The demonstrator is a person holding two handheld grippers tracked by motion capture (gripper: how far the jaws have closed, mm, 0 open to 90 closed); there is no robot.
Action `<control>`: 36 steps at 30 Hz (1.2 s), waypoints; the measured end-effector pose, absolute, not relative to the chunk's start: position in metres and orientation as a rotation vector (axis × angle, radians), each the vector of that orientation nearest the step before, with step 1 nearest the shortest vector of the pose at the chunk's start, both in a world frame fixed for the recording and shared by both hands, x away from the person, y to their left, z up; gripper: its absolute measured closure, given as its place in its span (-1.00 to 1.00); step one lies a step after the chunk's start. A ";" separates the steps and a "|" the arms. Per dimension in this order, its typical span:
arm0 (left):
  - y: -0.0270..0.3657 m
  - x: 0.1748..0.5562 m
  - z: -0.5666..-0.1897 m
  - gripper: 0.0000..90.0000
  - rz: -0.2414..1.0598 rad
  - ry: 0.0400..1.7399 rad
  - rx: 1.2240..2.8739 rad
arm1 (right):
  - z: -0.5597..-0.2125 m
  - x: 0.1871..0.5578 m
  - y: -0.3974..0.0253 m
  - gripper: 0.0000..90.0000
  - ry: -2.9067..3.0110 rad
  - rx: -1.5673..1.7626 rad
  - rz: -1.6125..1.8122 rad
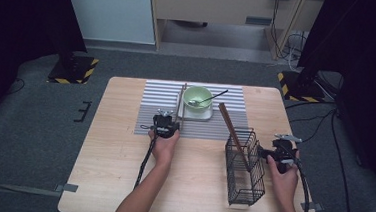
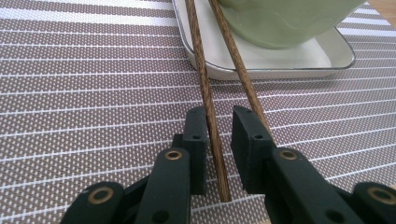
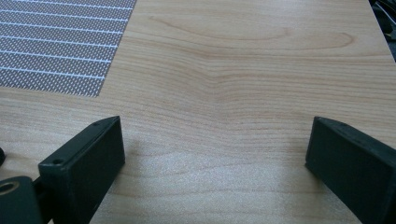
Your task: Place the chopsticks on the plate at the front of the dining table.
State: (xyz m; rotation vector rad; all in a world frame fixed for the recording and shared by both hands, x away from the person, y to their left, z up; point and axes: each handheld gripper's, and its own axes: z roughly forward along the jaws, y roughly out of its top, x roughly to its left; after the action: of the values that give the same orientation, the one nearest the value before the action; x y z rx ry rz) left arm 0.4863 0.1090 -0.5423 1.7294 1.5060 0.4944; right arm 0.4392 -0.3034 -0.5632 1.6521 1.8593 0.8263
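Two brown chopsticks lie on the striped placemat, their far ends resting on the rim of a white square tray. A green bowl with a spoon stands on that tray. My left gripper sits low over the placemat, jaws narrowly apart. The left chopstick runs between them, against the left jaw; the right chopstick passes under the right jaw. From above, the left gripper is just below the tray. My right gripper is wide open over bare wood.
A black wire basket stands at the table's front right, with another pair of chopsticks leaning out of it. The right gripper is just right of the basket. The wooden table ends close behind it on the right.
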 end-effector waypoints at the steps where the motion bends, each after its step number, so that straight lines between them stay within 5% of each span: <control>1: 0.108 0.486 -0.542 0.68 0.492 1.505 1.728 | -0.563 0.439 -0.303 -0.90 1.859 1.652 0.826; 36: 0.102 0.482 -0.544 0.56 0.485 1.471 1.746 | -0.563 0.439 -0.303 -0.89 1.859 1.652 0.826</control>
State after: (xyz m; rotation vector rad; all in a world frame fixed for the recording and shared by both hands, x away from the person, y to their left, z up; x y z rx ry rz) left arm 0.4821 0.1019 -0.5438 1.7457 1.4712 0.4853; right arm 0.4392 -0.3034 -0.5632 1.6518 1.8595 0.8263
